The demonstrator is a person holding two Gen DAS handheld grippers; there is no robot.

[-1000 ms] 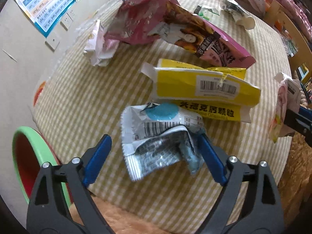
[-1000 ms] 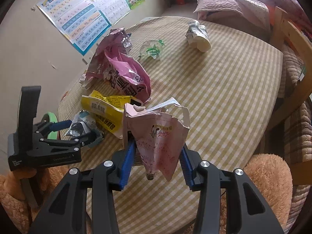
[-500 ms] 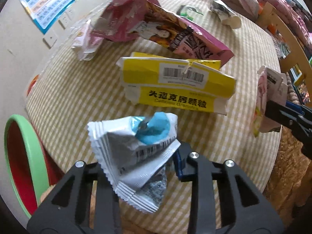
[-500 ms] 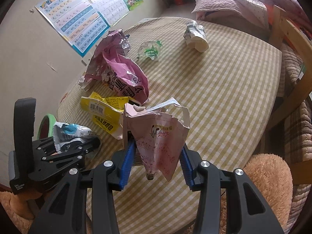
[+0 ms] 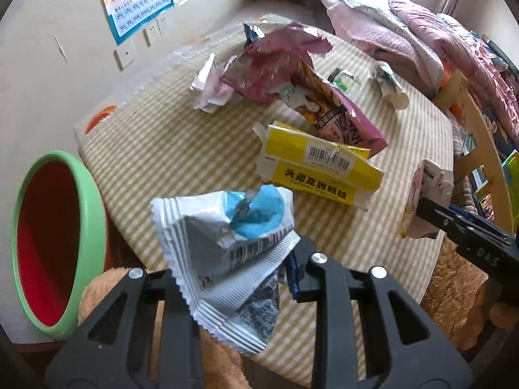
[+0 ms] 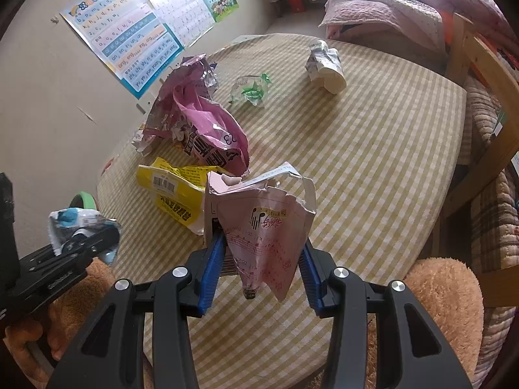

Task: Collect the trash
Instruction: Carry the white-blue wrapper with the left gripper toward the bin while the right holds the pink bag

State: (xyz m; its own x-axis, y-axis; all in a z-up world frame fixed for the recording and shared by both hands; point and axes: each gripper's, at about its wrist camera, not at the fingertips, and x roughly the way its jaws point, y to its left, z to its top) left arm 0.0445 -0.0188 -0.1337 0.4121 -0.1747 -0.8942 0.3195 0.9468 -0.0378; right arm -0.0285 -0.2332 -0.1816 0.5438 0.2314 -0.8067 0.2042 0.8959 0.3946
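My left gripper (image 5: 240, 278) is shut on a crumpled white and blue wrapper (image 5: 227, 246) and holds it above the table's near edge. The wrapper also shows in the right wrist view (image 6: 74, 223). My right gripper (image 6: 259, 269) is shut on a torn pink carton (image 6: 262, 220) held above the table; it also shows in the left wrist view (image 5: 421, 201). A red bin with a green rim (image 5: 55, 240) stands left of the table, below the left gripper's level.
On the checked tablecloth (image 6: 373, 149) lie a yellow box (image 5: 318, 168), a big pink snack bag (image 5: 292, 77), a crumpled white paper (image 5: 211, 87), a green-printed clear wrapper (image 6: 249, 90) and a crushed cup (image 6: 324, 64). A wooden chair (image 6: 480, 103) stands at right.
My left gripper shut on the white and blue wrapper, lifted it off the table and drew back toward the near edge and the bin. The right gripper stayed still with the pink carton.
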